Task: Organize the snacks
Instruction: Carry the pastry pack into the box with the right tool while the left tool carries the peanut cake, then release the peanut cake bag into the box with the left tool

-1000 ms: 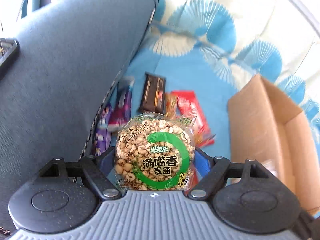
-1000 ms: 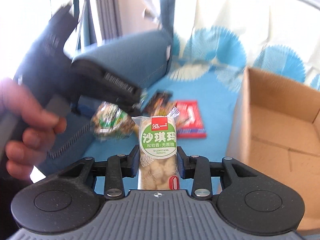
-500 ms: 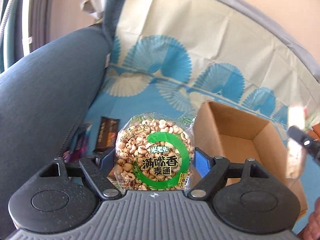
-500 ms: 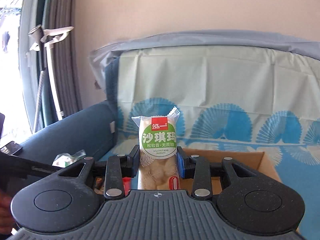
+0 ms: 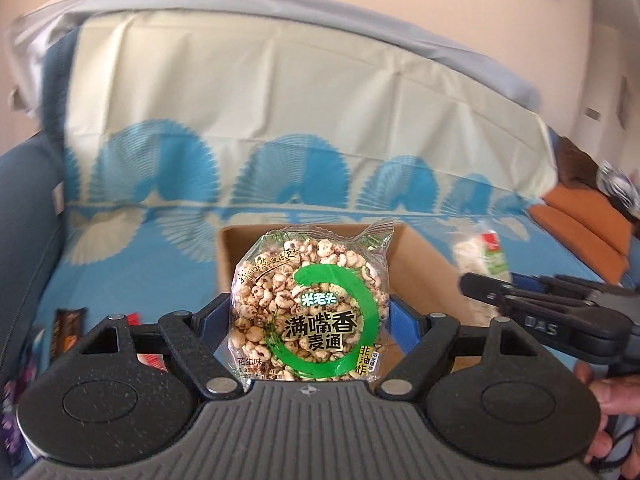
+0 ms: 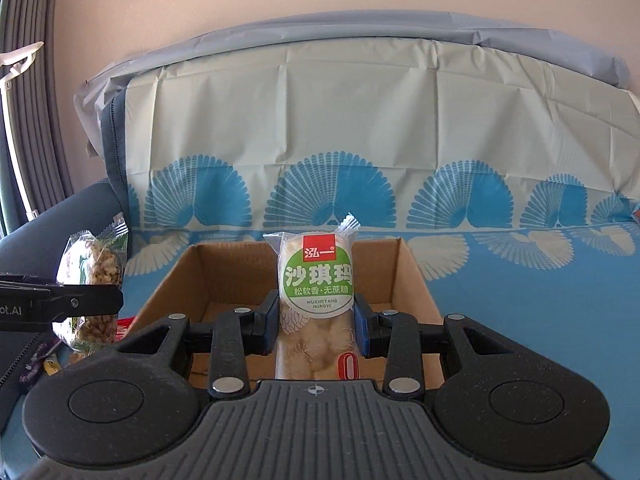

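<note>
Cardboard box (image 6: 416, 280) half hidden behind your right gripper (image 6: 316, 312) clamping the sachima bar (image 6: 316, 280), left gripper (image 5: 308, 312) clutching the puffed-grain pack (image 5: 308, 300), floor snacks (image 5: 66, 332) cut off.

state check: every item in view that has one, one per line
left hand-held gripper: shut on puffed grain snack pack
puffed grain snack pack: sealed, upright, held
right hand-held gripper: shut on sachima pack
sachima pack: sealed, upright, held
cardboard box: open at the top, floor shows bare where visible
chocolate bar: wrapped, lying on the blue cover
</note>
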`<state>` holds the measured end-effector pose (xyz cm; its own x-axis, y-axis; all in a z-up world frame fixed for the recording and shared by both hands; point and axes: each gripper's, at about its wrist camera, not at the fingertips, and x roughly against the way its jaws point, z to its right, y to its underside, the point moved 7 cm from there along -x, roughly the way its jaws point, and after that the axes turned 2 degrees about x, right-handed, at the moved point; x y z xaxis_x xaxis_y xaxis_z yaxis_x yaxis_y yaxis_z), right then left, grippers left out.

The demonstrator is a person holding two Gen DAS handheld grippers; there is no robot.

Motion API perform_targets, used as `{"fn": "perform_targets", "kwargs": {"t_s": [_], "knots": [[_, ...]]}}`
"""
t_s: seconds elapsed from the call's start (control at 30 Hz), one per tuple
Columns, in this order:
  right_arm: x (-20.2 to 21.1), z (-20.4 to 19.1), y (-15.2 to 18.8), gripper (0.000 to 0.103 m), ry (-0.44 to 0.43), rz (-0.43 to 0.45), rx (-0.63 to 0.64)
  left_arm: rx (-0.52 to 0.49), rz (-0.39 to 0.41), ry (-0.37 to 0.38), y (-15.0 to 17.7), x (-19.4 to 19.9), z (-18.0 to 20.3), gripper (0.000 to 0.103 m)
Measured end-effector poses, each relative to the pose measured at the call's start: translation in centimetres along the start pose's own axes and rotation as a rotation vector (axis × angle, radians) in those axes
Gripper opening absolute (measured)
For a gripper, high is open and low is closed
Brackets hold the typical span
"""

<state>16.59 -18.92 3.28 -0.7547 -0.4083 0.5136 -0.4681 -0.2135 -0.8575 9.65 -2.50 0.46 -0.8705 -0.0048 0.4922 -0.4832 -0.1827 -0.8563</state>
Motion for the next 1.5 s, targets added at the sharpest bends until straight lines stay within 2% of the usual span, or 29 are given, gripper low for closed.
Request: {"fn": "perform_targets", "kwargs": {"t_s": [0.1,0.23,0.43,0.57,0.73,0.77,0.87,1.0,1.13,1.2,1.3,1.37,1.43,1.5], "knots": [[0.2,0.9,0.4,0.038,0.021,-0.006,0.015,-0.051,0.007,0.039,0.5,-0.5,2.3,0.084],[0.3,1.5,0.7,0.038,0.033,-0.009,0.026,-0.068,-0.017,0.058,1.2,-1.5,3.8,0.084],[0.3,1.2,0.6,0.038,0.028,-0.009,0.023,-0.043,-0.032,0.053,1.4,-2.0,3.4,0.084],[0.1,1.0,0.7,0.028,0.023,-0.016,0.024,-0.031,-0.041,0.049,1.5,-2.0,3.0,0.084],[-0.1,1.1,0.9,0.028,0.027,-0.025,0.02,-0.024,-0.05,0.063,1.5,-2.1,2.9,0.085],[-0.2,1.2,0.9,0.029,0.033,-0.029,0.017,-0.022,-0.061,0.072,1.5,-2.3,3.0,0.085],[-0.6,1.3,1.1,0.043,0.047,-0.05,0.015,-0.028,-0.065,0.074,1.6,-2.3,3.0,0.089],[-0.7,1.3,1.2,0.05,0.059,-0.05,0.011,-0.017,-0.049,0.077,1.4,-2.1,3.0,0.089],[-0.7,1.2,1.1,0.051,0.068,-0.047,0.018,0.002,-0.024,0.062,1.2,-1.9,2.5,0.089],[-0.8,1.0,1.1,0.051,0.071,-0.047,0.022,0.007,-0.008,0.056,1.1,-1.7,2.1,0.085],[-0.8,0.7,1.1,0.051,0.074,-0.043,0.029,0.003,-0.015,0.049,1.1,-1.7,1.5,0.061],[-0.6,0.3,0.9,0.051,0.073,-0.031,0.029,0.011,-0.034,0.047,1.1,-1.6,0.8,0.04],[-0.6,-0.3,0.8,0.051,0.068,-0.029,0.027,0.034,-0.044,0.039,1.1,-1.3,-0.2,0.027],[-0.5,-1.0,0.6,0.051,0.059,-0.019,0.022,0.062,-0.04,0.031,0.9,-0.6,-1.4,0.025]]}}
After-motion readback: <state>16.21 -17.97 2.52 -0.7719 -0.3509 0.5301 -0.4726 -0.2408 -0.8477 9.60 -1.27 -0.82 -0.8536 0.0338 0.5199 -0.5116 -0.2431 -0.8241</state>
